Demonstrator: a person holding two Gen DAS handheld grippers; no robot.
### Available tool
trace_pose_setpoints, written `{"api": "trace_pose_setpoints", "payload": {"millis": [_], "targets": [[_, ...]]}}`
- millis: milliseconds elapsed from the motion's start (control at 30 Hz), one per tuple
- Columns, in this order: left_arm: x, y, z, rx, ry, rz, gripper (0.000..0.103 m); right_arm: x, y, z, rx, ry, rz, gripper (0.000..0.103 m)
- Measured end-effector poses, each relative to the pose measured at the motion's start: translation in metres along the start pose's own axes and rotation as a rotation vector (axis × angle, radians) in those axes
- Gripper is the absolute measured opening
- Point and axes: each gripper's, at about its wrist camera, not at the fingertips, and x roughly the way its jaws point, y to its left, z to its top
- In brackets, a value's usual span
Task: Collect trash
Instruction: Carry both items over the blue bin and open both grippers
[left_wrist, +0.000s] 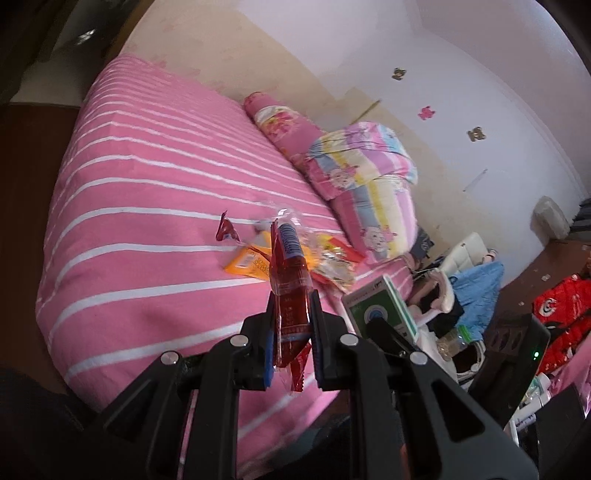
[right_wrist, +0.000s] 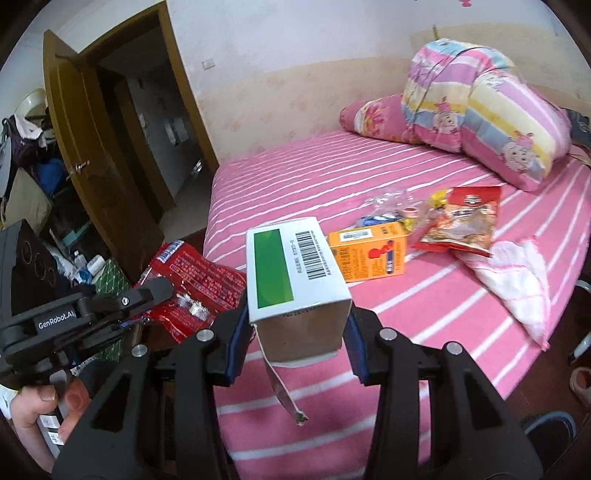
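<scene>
Left hand-held gripper (left_wrist: 293, 314): clamped on a red wrapper (left_wrist: 290, 291), held upright above the bed (left_wrist: 147, 206). Right hand-held gripper (right_wrist: 295, 332): gripping a white-and-green box (right_wrist: 291, 273) by its sides, open flap hanging below, clear of the bed. On the striped sheet: orange box (right_wrist: 369, 251), snack bag (right_wrist: 461, 221), clear wrappers (right_wrist: 391, 199), pink-edged cloth (right_wrist: 513, 273). Folded quilt (right_wrist: 491, 110) at the far end.
</scene>
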Motion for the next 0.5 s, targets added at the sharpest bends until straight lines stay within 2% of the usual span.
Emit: {"api": "trace_pose_setpoints", "payload": {"millis": [200, 500], "targets": [[-0.006, -0.050, -0.006, 0.059, -0.005, -0.080, 0.015, -0.053, -0.024, 0.000, 0.063, -0.052, -0.046, 0.045], [0.025, -0.118, -0.030, 0.128, 0.081, -0.178, 0.015, -0.116, -0.083, -0.011, 0.185, -0.091, -0.132, 0.045]]}}
